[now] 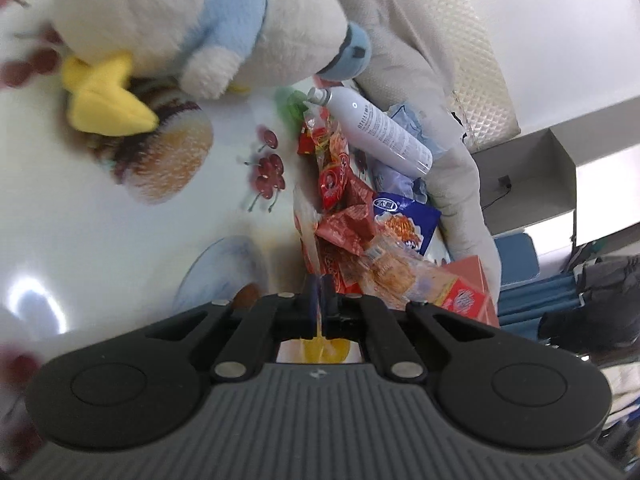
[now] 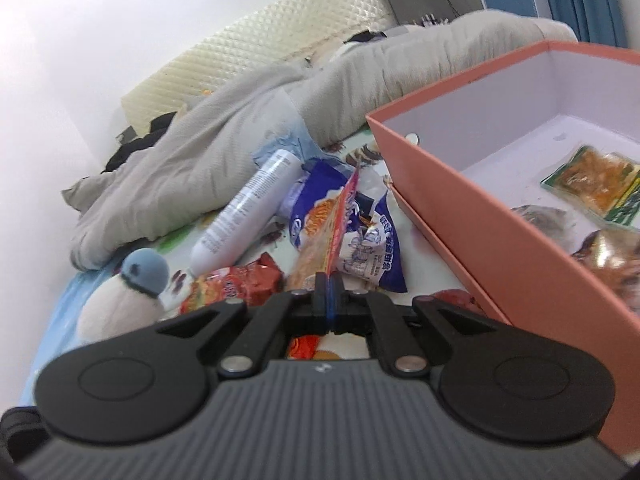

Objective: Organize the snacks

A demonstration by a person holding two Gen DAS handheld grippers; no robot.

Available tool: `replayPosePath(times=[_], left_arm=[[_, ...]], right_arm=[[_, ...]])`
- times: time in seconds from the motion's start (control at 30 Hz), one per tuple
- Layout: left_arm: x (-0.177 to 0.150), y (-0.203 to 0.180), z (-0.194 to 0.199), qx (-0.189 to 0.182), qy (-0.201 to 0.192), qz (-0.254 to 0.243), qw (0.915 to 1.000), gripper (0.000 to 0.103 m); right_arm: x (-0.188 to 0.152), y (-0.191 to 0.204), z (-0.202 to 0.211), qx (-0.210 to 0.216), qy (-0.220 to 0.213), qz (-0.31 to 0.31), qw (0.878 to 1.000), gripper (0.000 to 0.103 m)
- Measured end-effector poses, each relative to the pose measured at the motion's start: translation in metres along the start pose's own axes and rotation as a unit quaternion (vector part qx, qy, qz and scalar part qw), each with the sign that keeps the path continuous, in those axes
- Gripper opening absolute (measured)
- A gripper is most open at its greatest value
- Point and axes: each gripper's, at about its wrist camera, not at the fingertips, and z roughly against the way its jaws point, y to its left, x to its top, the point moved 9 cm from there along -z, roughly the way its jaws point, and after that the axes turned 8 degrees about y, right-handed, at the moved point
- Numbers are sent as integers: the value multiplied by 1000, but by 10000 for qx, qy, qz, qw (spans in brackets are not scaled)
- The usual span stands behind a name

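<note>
1. The right gripper [image 2: 328,298] is clenched on a packet [image 2: 338,220]. The packet stands edge-on, its long axis running away from the jaws, and lies just left of the box [image 2: 472,200]. This arm is the nearer to the box.
2. The left gripper [image 1: 319,300] is clenched on a thin wrapper [image 1: 310,236], apparently left of the box.
3. Inside the box lie three snacks. Left of it are one bottle [image 2: 244,216], one blue bag [image 2: 360,240] and one plush [image 2: 128,292].

Both views are bright with soft, even daylight and faint shadows. A white glare patch sits on the glossy sheet [image 1: 36,300] at near left. Fisheye bending curves the edges. The plush [image 1: 168,20] and box [image 2: 500,208] look smeared; the wall [image 2: 60,60] is washed out.
</note>
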Motion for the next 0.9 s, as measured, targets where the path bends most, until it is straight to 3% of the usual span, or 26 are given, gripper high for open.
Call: replayPosePath(times=[0.33, 0.57, 0.73, 0.9], left_arm=[[-51, 25, 86, 319, -341, 42, 9989, 2], [-91, 45, 123, 640, -447, 267, 9966, 2], [-116, 51, 134, 828, -385, 286, 9954, 2], [-141, 56, 137, 837, -86, 468, 9954, 2]], right_arm=[[-31, -13, 66, -8, 58, 83, 9999, 3], [-54, -20, 107, 75, 85, 223, 9997, 3], [-74, -35, 133, 108, 275, 378, 9988, 3], [-98, -55, 153, 113, 702, 470, 9964, 3]])
